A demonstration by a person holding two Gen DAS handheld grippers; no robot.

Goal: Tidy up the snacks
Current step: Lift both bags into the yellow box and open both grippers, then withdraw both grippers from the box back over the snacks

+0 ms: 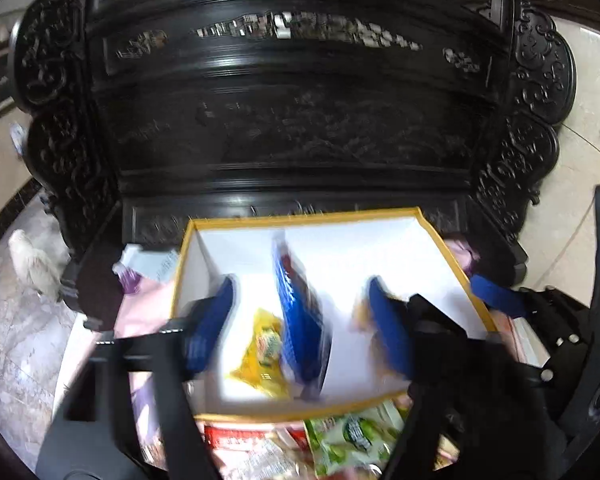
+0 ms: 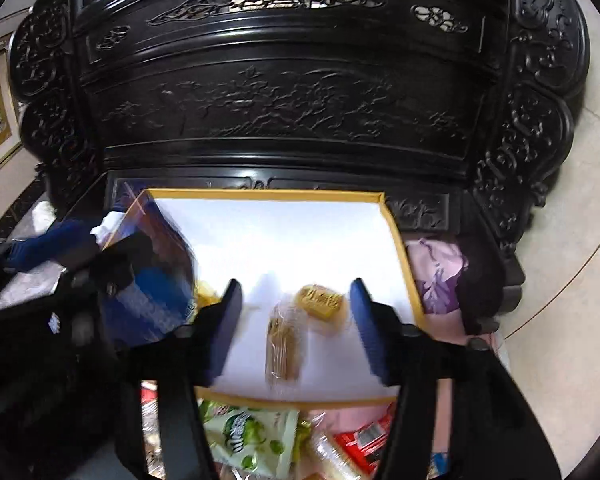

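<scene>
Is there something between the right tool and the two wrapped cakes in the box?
Nothing visible. The right tool is open above the box, and the long cake and the square cake lie on the white floor between its fingers. The blue pack stands off to the left.

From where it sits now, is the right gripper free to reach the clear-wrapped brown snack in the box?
Probably yes: the right gripper is open above the box, and the clear-wrapped brown snack lies uncovered between its fingers.

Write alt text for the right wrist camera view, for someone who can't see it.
The open right gripper hovers over a white box with a yellow rim, where two wrapped golden pastries lie. A green snack bag sits nearer the camera, and a dark carved cabinet stands behind.
</scene>
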